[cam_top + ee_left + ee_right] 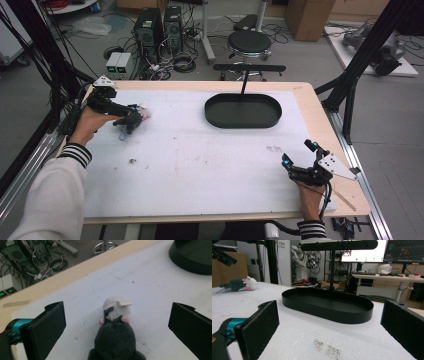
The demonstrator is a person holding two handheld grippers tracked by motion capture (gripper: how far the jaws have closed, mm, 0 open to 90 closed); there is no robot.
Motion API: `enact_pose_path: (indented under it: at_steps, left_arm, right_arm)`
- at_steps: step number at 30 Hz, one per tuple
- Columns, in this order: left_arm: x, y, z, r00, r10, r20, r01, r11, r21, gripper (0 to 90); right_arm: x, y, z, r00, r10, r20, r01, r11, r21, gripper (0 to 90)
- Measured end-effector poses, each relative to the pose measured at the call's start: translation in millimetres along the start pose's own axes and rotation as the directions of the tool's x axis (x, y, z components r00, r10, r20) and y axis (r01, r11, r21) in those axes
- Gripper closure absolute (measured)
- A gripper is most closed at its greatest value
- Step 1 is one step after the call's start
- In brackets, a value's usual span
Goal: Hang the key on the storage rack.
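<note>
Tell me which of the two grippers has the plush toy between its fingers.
The left gripper: the dark plush toy lies between its open fingers. The right gripper faces the black tray instead.

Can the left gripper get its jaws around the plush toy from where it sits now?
Probably yes. The left gripper is open, with the plush toy lying on the white mat between its jaws, and nothing stands in between.

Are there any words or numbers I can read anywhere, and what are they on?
None can be read.
White wall sign: characters too blurred.
Computer monitor: screen text too small.
Small white meter boxes: glowing digits too blurred.
</note>
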State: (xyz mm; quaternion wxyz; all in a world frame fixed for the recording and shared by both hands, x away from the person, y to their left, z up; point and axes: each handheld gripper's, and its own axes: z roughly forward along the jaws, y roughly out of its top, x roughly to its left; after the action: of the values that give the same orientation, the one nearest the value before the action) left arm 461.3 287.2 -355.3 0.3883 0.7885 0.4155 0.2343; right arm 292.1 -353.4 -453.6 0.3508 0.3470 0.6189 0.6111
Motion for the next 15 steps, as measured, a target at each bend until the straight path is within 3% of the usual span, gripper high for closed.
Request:
enact_pose_path:
  at_steps: [7, 8, 9, 12, 13, 14, 15]
  left_arm:
    - [5.2, 0.1, 13.1, 0.9996, -0.029, 0.004, 0.028, 0.9955, 0.09, 1.7]
    - [6.1, 1.8, 17.5, 0.9995, -0.031, 0.0, 0.03, 0.9906, 0.133, 1.7]
    - [6.1, 1.8, 17.5, 0.9995, -0.031, 0.0, 0.03, 0.9906, 0.133, 1.7]
    - [5.6, 2.8, 26.0, 0.9995, -0.03, 0.006, 0.028, 0.9786, 0.204, 1.7]
    - [5.6, 2.8, 26.0, 0.9995, -0.03, 0.006, 0.028, 0.9786, 0.204, 1.7]
    - [5.4, 4.1, 31.1, 0.9998, -0.015, -0.011, 0.017, 0.9642, 0.265, 1.7]
    - [5.4, 4.1, 31.1, 0.9998, -0.015, -0.011, 0.017, 0.9642, 0.265, 1.7]
  right_arm:
    - [0.2, -0.1, 0.1, 1.0, 0.002, 0.002, -0.002, 1.0, -0.003, 0.7]
    - [0.0, 0.1, 0.2, 1.0, 0.004, 0.001, -0.004, 1.0, -0.005, 0.7]
    - [0.0, 0.1, 0.2, 1.0, 0.004, 0.001, -0.004, 1.0, -0.005, 0.7]
    - [0.2, 0.0, 0.0, 1.0, 0.005, 0.0, -0.005, 1.0, -0.003, 0.7]
    - [0.2, 0.0, 0.0, 1.0, 0.005, 0.0, -0.005, 1.0, -0.003, 0.7]
    - [-0.1, 0.1, 0.2, 1.0, 0.001, 0.002, -0.001, 1.0, -0.005, 0.7]
    - [0.2, 0.0, 0.0, 1.0, 0.004, 0.0, -0.004, 1.0, -0.003, 0.7]
